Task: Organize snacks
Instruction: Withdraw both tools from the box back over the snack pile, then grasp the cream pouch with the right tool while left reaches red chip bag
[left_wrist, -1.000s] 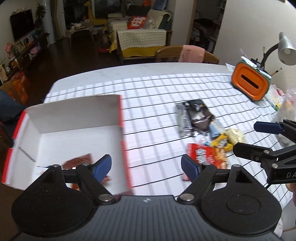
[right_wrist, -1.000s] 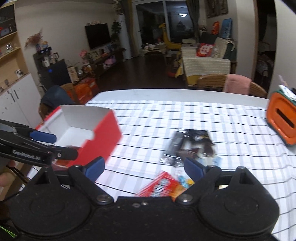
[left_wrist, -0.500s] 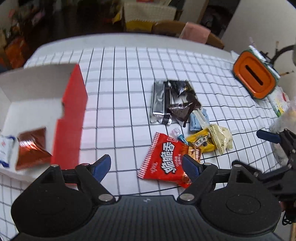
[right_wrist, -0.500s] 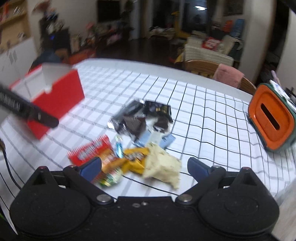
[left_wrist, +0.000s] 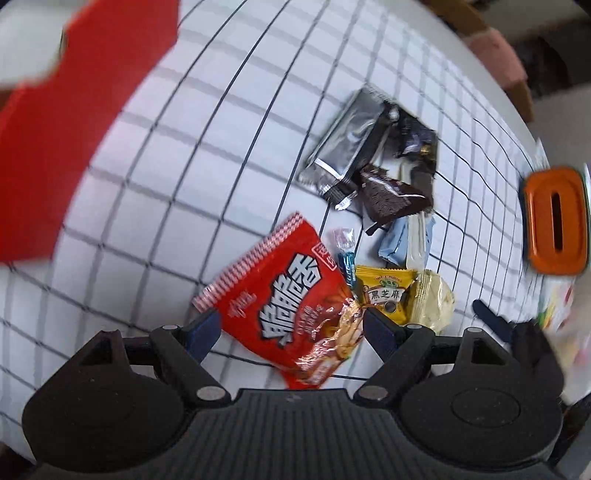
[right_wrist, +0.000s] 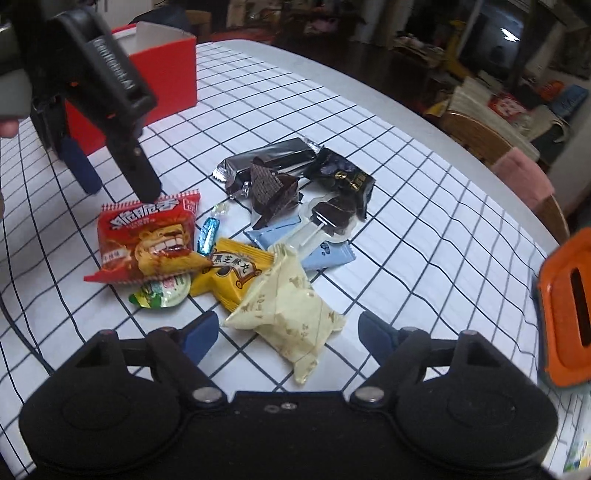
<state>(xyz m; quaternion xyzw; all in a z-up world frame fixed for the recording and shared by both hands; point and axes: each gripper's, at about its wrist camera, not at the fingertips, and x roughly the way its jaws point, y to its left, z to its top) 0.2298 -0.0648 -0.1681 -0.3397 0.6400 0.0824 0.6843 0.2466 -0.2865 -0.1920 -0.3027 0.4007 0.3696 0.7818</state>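
1. The red snack bag (left_wrist: 284, 291) lies flat on the counter (left_wrist: 155, 192) at the near-left edge of the snack pile. A second ago it sat well ahead of the left gripper (left_wrist: 290, 328); now it fills the gap between that gripper's fingers (left_wrist: 201, 328), which are spread wide and hold nothing.

2. The right-wrist view confirms this: the left gripper (right_wrist: 112, 177) hangs tip-down just above the bag's (right_wrist: 147, 240) top edge. Whether a tip already touches the wrapper cannot be told.

3. The cream pillow pack (right_wrist: 291, 317) has likewise come into line with the right gripper (right_wrist: 284, 332), whose fingers stand apart on either side of it, gripping nothing.

4. Both hands have swung away from the red box (right_wrist: 162, 70) and dropped toward the pile, so a fresh pick seems to be starting, probably the red bag and perhaps the cream pack.

5. Around these two lie a yellow sesame pack (right_wrist: 232, 273), a green jelly cup (right_wrist: 162, 295) tucked under the red bag, a blue candy (right_wrist: 208, 234), a light-blue packet (right_wrist: 325, 254), a chocolate pop (right_wrist: 328, 216) and dark wrappers (right_wrist: 269, 162).

6. The box stands at the far left, well apart from the pile; an orange container (right_wrist: 569, 306) sits at the right edge.
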